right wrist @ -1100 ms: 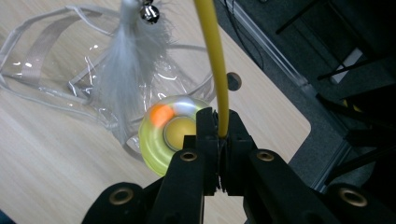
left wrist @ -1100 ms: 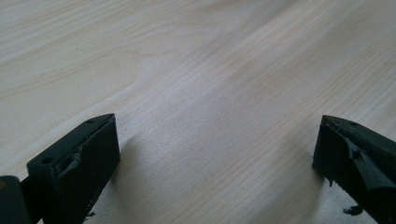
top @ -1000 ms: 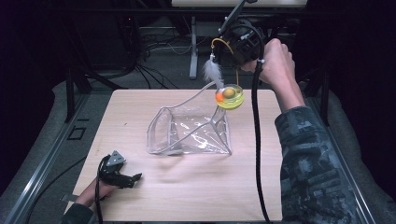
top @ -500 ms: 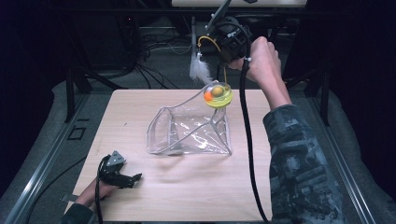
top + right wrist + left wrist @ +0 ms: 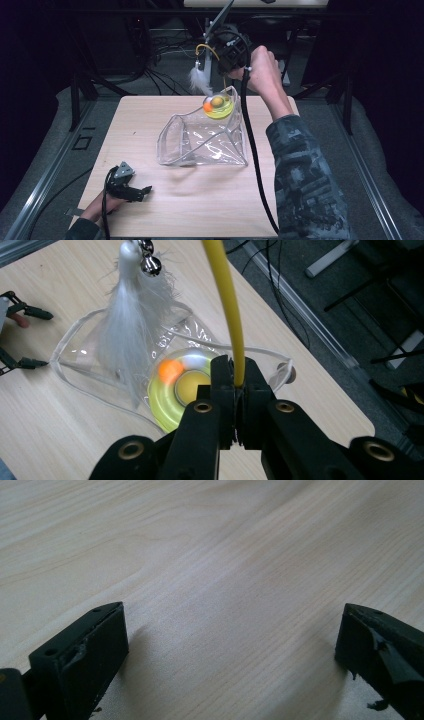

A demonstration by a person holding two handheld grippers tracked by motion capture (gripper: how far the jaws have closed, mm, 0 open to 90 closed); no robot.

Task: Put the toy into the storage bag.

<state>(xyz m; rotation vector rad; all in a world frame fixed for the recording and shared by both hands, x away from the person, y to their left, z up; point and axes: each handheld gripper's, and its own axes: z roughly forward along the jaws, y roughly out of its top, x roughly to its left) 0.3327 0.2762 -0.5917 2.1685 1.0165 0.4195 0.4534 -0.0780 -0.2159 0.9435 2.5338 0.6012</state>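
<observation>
At the near left corner of the bench [image 5: 200, 210] the left gripper [image 5: 131, 190] was rested with its fingers spread apart, while beyond the clear plastic bag [image 5: 205, 142] the right gripper [image 5: 235, 390] was held raised, fingers clamped on the yellow wand [image 5: 227, 300], with its white feather [image 5: 199, 81] and yellow disc [image 5: 218, 106] hung over the bag's far rim.

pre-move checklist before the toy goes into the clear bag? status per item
1. Right gripper grip on the yellow wand: jaws shut on it, ok.
2. Yellow disc with balls position: hanging at the clear bag upper rim, ok.
3. Bag mouth open: cannot tell.
4. White feather clear of the bag: dangling beside the disc, not ok.
5. Left gripper: open, resting on the table, not steadying the bag, not ok.
</observation>
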